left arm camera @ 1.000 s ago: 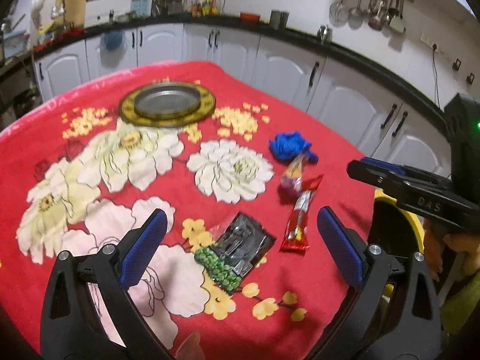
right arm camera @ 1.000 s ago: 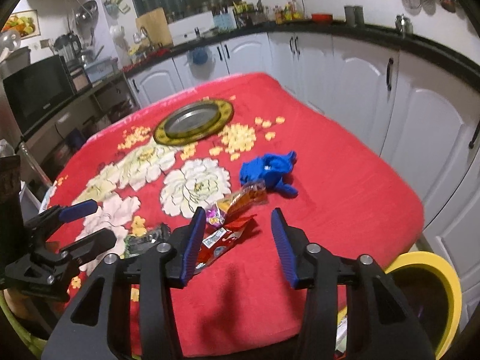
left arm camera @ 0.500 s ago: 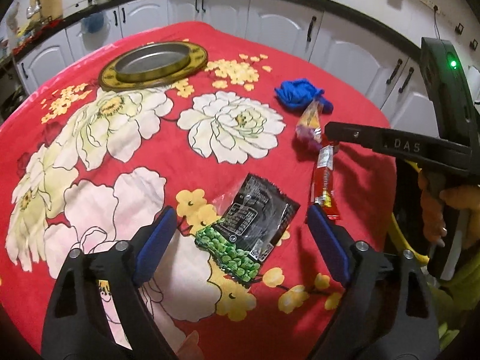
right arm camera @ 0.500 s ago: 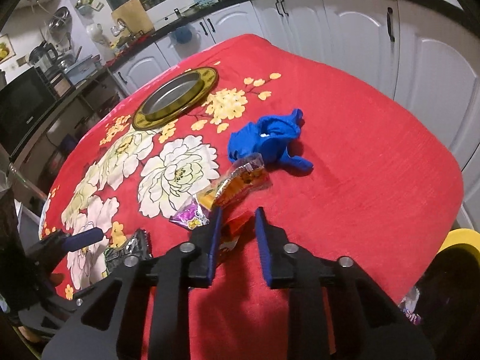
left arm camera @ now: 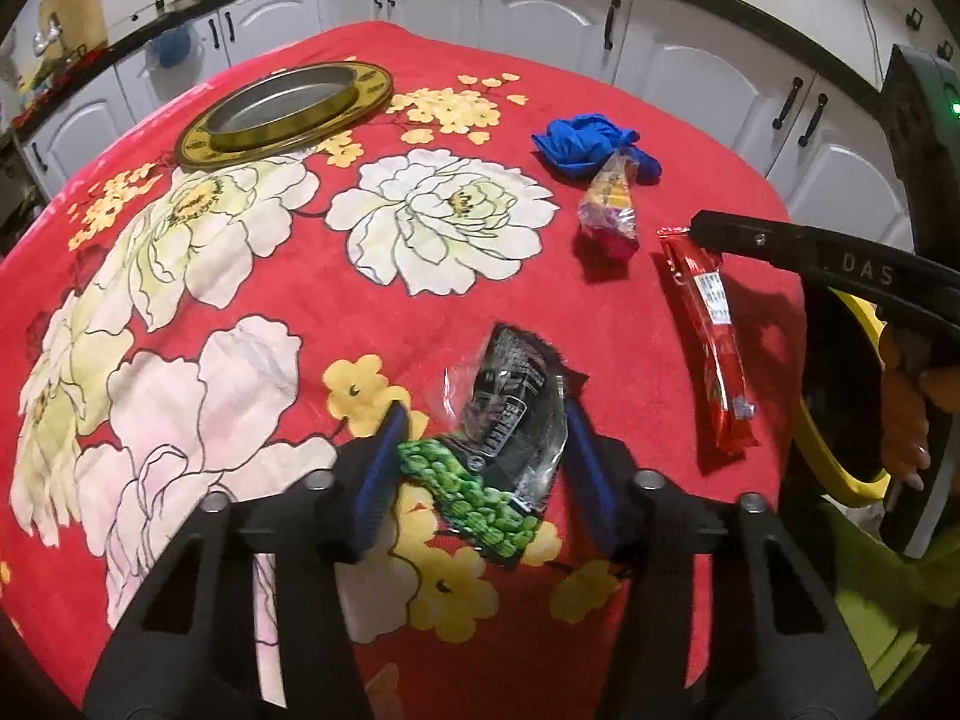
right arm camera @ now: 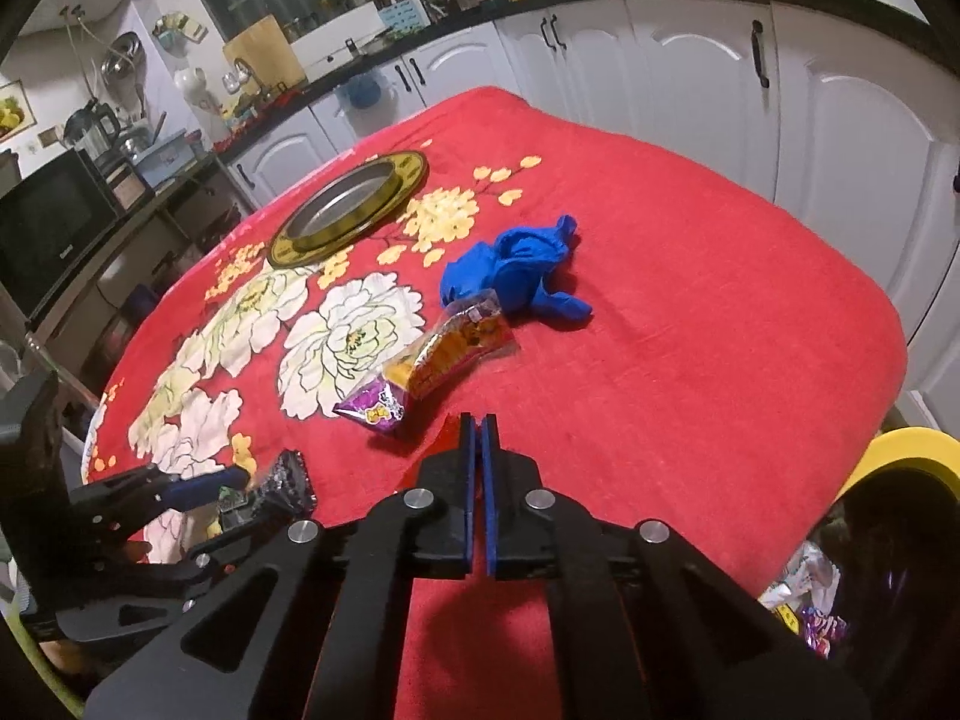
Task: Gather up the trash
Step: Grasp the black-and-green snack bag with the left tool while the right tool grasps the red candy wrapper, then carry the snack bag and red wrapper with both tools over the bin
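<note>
Left gripper [left arm camera: 480,420] jaws closing around a crinkled black-and-green foil packet [left arm camera: 504,438]. Right gripper [right arm camera: 478,420] clamped flat on the glossy red wrapper [left arm camera: 708,324]; plush floral cloth [left arm camera: 600,312] beneath.

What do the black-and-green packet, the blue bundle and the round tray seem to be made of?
Packet: thin glossy plastic film; it crinkles, shines, and has a clear edge. Blue bundle: soft matte stuff, crumpled in rounded folds, perhaps a glove or cloth; cannot tell which. Round tray: likely metal, with a dull grey well and a printed gold rim.
</note>
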A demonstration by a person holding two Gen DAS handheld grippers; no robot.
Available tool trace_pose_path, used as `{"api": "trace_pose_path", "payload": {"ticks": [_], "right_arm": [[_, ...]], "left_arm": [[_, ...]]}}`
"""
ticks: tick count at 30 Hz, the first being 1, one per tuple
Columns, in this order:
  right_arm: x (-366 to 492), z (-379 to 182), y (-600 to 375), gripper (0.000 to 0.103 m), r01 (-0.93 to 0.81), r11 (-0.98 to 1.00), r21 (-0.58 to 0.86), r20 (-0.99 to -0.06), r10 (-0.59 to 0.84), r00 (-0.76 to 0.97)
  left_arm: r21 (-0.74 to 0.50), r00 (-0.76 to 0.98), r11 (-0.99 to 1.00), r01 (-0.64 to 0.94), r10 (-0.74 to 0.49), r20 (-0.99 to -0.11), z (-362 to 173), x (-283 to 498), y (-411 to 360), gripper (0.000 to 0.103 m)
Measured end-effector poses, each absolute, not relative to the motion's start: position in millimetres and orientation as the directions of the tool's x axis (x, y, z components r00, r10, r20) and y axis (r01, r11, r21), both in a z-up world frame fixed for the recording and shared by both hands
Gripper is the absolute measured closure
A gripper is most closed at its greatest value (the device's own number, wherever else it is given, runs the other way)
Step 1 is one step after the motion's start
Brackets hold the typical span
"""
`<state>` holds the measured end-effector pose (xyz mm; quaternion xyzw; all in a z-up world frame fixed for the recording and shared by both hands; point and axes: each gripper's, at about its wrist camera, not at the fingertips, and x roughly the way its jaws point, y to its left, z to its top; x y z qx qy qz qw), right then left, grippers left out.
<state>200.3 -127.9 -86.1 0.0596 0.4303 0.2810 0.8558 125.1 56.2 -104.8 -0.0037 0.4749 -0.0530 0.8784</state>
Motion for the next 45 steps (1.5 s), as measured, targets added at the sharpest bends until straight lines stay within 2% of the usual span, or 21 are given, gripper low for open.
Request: {"api": "trace_pose_path", "payload": {"ticks": [7, 17, 22, 45], "right_arm": [[193.5, -72.6, -138.6, 0.102, -0.431, 0.831, 0.35, -0.67, 0.544, 0.504], [187.9, -48.3, -156.7, 0.102, -0.433, 0.827, 0.358, -0.614, 0.558, 0.558], [183.3, -35.1, -172.4, 0.102, -0.428, 0.83, 0.359, -0.588, 0.557, 0.587], [154.2, -12.4, -290.3, 0.102, -0.286, 0.892, 0.35, -0.535, 0.441, 0.721]], "left_arm": [[-0.07, 0.561, 0.991, 0.117, -0.124, -0.819, -99.5, 121.0, 43.4, 0.08], [-0.119, 0.618, 0.987, 0.106, -0.159, -0.77, -84.8, 116.1, 36.2, 0.081], [-0.13, 0.674, 0.98, 0.154, -0.2, -0.712, -65.0, 109.1, 18.7, 0.081], [-0.176, 0.682, 0.921, 0.346, -0.376, -0.627, -24.7, 118.8, -85.8, 0.081]]}}
